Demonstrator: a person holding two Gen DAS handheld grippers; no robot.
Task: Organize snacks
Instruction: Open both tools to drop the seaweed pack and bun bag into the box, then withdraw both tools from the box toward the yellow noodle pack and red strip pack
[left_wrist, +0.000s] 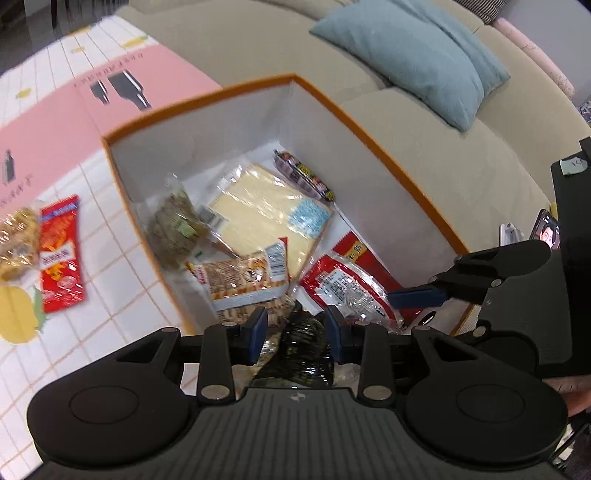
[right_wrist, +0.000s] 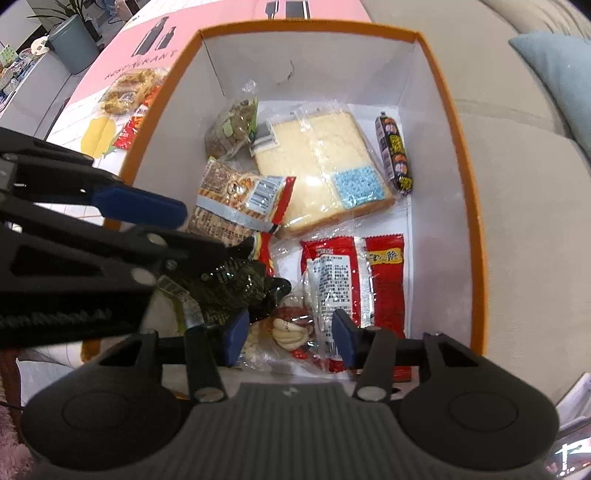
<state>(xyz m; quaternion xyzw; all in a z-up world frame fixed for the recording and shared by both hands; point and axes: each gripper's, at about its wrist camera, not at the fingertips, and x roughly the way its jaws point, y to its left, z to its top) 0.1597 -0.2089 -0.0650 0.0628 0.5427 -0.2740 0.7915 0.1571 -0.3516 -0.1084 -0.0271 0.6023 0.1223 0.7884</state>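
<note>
Matte black plastic forms both handheld tools: the left gripper (left_wrist: 295, 334) and the right gripper (right_wrist: 290, 338) each carry blue rubber pads (left_wrist: 258, 332) on black linkage bars joined by silver rivets. Round raised discs flank a ribbed grey centre plate stamped with a small logo. A sliver of bare skin shows at the left-wrist view's right edge.
</note>
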